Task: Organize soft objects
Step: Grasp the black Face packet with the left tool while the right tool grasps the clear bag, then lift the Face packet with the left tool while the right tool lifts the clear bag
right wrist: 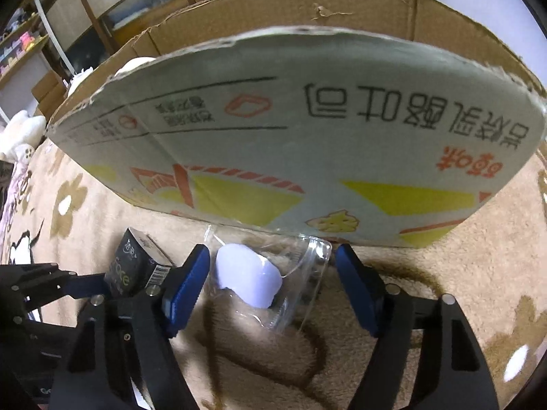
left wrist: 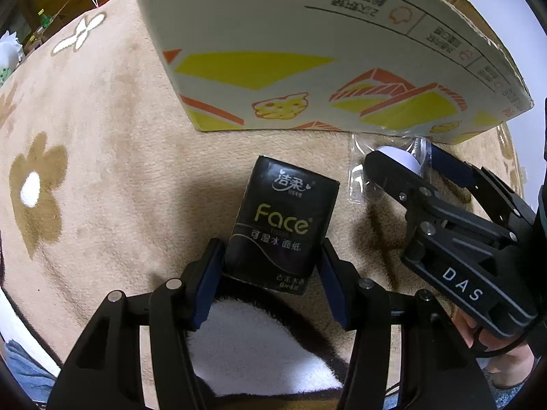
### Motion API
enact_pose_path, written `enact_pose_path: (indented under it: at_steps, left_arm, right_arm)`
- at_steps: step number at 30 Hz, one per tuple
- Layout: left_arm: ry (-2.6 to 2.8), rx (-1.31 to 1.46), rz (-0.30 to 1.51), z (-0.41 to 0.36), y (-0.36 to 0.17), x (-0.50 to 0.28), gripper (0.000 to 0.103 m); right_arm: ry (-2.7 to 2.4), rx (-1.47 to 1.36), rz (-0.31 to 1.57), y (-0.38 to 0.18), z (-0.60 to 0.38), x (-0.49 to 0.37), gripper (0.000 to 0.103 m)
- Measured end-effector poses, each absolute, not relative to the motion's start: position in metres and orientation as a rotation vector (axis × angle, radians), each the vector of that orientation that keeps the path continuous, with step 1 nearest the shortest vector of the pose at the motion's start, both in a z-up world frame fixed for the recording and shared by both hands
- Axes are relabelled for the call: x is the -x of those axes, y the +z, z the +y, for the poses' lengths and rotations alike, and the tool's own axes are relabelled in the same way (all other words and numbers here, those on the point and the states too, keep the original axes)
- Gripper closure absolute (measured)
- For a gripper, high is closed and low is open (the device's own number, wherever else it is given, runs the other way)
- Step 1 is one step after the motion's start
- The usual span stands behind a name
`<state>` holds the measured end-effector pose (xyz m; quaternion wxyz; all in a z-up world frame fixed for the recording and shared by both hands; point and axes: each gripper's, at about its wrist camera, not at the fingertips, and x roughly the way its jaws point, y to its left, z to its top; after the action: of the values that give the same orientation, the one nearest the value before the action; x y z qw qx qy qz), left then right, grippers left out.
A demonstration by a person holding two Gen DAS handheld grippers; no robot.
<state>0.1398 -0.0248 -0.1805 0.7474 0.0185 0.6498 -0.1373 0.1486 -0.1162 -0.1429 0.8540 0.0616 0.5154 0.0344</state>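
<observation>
A black "Face" tissue pack [left wrist: 283, 218] lies on the flowered beige blanket between the fingers of my left gripper [left wrist: 268, 273], whose blue pads press both its sides. It also shows in the right wrist view [right wrist: 136, 266]. A clear plastic bag holding a pale lavender soft lump [right wrist: 249, 278] lies in front of the cardboard box [right wrist: 307, 130]. My right gripper [right wrist: 270, 290] is open, its fingers on either side of the bag without touching it. In the left wrist view the right gripper [left wrist: 403, 167] reaches over the bag [left wrist: 393, 160].
The big printed cardboard box [left wrist: 307, 51] stands open-topped just beyond both objects. The beige blanket [left wrist: 102, 136] spreads to the left. White plush toys [right wrist: 20, 133] lie at the far left, with wooden shelves behind.
</observation>
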Motion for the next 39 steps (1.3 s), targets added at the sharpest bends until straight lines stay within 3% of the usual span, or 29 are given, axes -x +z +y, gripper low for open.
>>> enact_pose_path:
  at_steps: [5, 7, 16, 28, 39]
  left_arm:
    - [-0.295, -0.045, 1.418, -0.027, -0.178, -0.138, 0.050]
    - [-0.287, -0.058, 1.408, -0.029, -0.177, -0.137, 0.051]
    - [-0.288, -0.042, 1.370, -0.030, -0.166, -0.131, 0.052]
    - [-0.276, -0.069, 1.213, -0.031, -0.132, -0.108, 0.052]
    - [-0.272, -0.070, 1.049, -0.025, -0.084, -0.076, 0.052]
  right_arm:
    - [0.066, -0.120, 1.075, -0.139, -0.109, -0.145, 0.049]
    - [0.065, -0.133, 1.058, -0.134, -0.110, -0.142, 0.061]
    - [0.063, -0.200, 1.023, -0.116, -0.121, -0.131, 0.091]
    - [0.041, -0.104, 0.875, -0.072, -0.132, -0.096, 0.099]
    - [-0.006, -0.112, 0.761, -0.035, -0.150, -0.065, 0.100]
